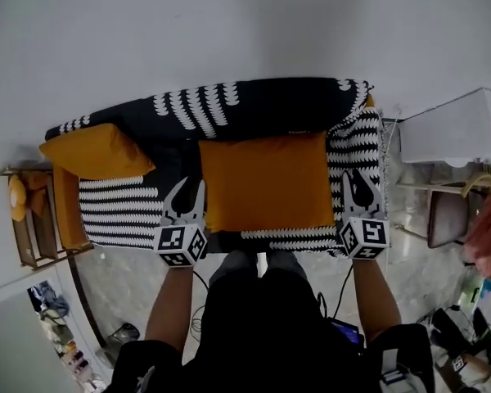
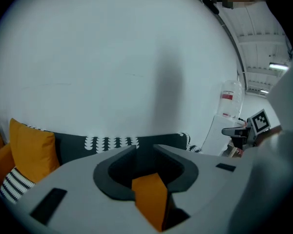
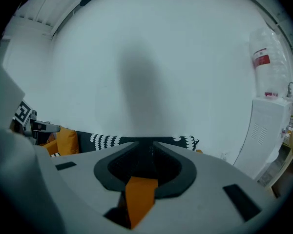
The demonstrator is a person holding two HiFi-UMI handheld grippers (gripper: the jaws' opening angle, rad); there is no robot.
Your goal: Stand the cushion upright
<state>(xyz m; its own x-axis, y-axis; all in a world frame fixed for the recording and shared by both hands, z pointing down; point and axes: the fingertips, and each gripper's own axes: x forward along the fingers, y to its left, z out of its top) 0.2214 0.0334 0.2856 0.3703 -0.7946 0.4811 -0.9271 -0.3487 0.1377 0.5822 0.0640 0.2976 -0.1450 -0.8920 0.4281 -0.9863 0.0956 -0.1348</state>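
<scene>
An orange square cushion (image 1: 266,182) lies flat on the seat of a sofa (image 1: 254,105) draped in a black-and-white patterned throw. My left gripper (image 1: 186,193) hovers just off the cushion's left edge, near its front corner. My right gripper (image 1: 358,185) hovers just off the right edge, over the striped arm. Both point at the backrest with their jaws a little apart and nothing pinched. In the left gripper view (image 2: 145,147) and the right gripper view (image 3: 145,143), an orange sliver shows low in the gap behind the tips.
A second orange cushion (image 1: 94,150) leans in the sofa's left corner. A wooden side shelf (image 1: 33,219) stands to the left of the sofa, and a white cabinet (image 1: 458,129) to the right. A plain white wall rises behind. The person's legs are at the sofa's front edge.
</scene>
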